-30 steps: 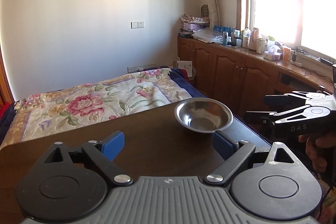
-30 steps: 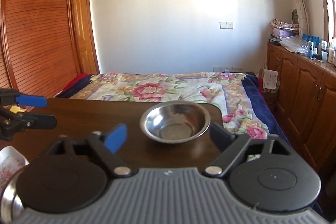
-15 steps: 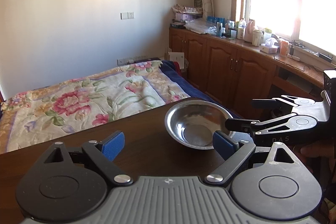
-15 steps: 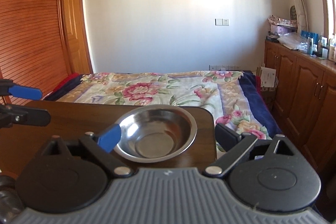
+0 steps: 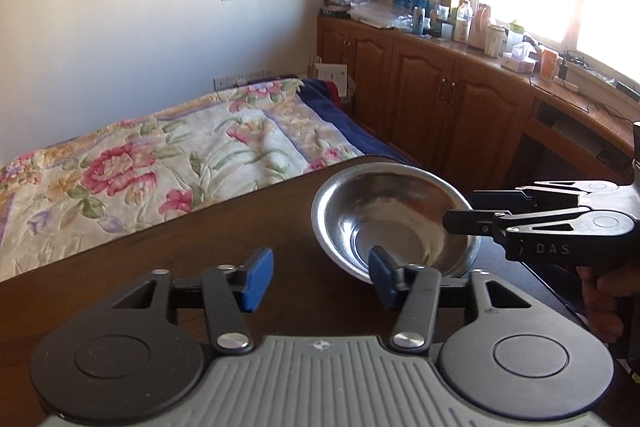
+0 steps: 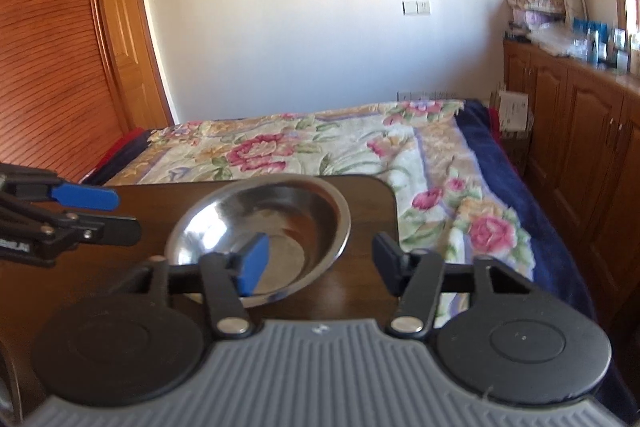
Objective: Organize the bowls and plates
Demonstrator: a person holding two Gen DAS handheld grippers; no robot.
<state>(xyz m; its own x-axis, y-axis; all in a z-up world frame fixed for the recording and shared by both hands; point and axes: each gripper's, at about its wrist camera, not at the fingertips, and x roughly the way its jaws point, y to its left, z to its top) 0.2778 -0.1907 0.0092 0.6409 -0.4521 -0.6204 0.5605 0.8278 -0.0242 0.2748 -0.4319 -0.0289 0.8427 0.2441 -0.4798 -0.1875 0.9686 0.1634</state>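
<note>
A shiny steel bowl [image 5: 394, 223] sits near the far right corner of the dark wooden table [image 5: 200, 259]. It also shows in the right wrist view [image 6: 260, 223]. My left gripper [image 5: 320, 277] is open, its right finger over the bowl's near rim. My right gripper [image 6: 320, 263] is open, its left blue finger over the bowl's inside and its right finger outside the rim. Each gripper shows in the other's view: the right one [image 5: 480, 211] at the bowl's right rim, the left one [image 6: 108, 215] to the bowl's left.
A bed with a floral quilt [image 5: 160, 155] lies beyond the table's far edge. Wooden cabinets [image 5: 460, 99] with bottles line the right wall under a bright window. A wooden door [image 6: 128, 39] stands at left. A metal rim edge [image 6: 6, 379] peeks in at bottom left.
Both grippers have moved in on the bowl; it grew larger in both views. The right gripper's left finger now reaches over the bowl's rim, and the left gripper's right finger meets the near rim.
</note>
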